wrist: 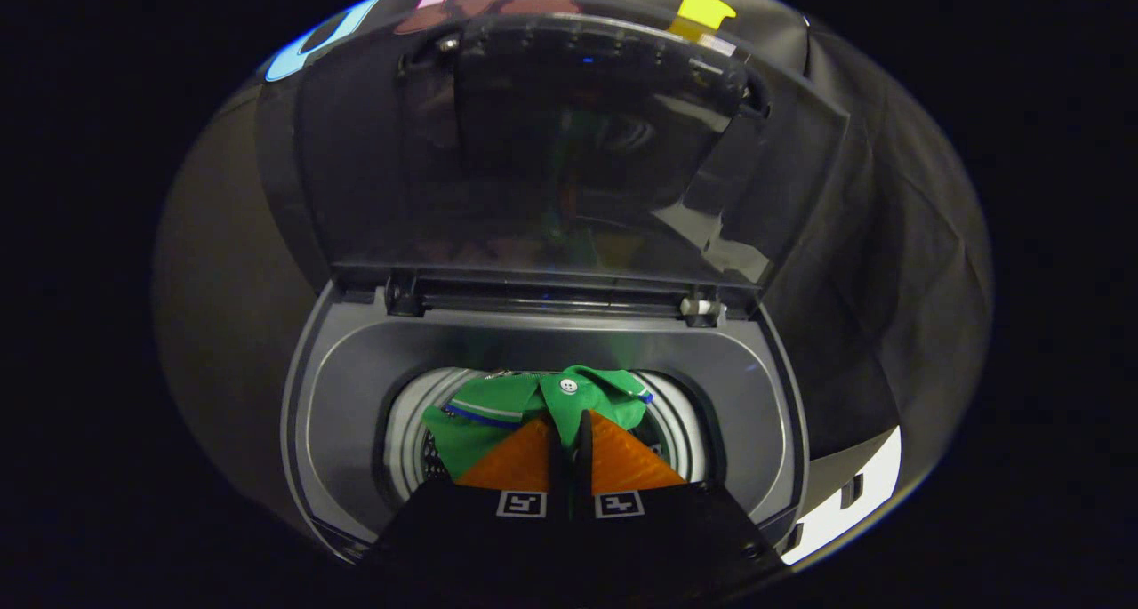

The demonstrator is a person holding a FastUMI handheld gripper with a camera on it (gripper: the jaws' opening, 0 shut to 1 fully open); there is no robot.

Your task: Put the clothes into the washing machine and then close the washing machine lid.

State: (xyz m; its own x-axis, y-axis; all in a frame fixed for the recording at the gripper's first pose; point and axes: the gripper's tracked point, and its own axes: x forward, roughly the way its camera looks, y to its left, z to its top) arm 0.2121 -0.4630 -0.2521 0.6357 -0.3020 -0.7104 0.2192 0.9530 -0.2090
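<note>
Over the open washer (356, 387), the gripper view looks down past the two fingers into the drum (409, 440). A green shirt (569, 396) with a white button and a blue stripe hangs at the mouth of the drum, bunched just ahead of the fingertips, part of it lying across the drum's ribbed wall. The hand-held gripper (569, 440) has its fingers drawn almost together, with a fold of the shirt pinched between them; both seem to press on the cloth. The lid (551, 147) stands raised behind the opening, tilted back on its hinges (702, 307), with the dark booth wall beyond it

The step in hand looks to be lowering the shirt into the drum. To do it well, I would carry the cloth down toward the middle of the opening before letting go, so no sleeve or hem drapes over the grey rim; a trailing edge there could catch when the lid comes down. Release should be full, then lift clear straight upward
</note>
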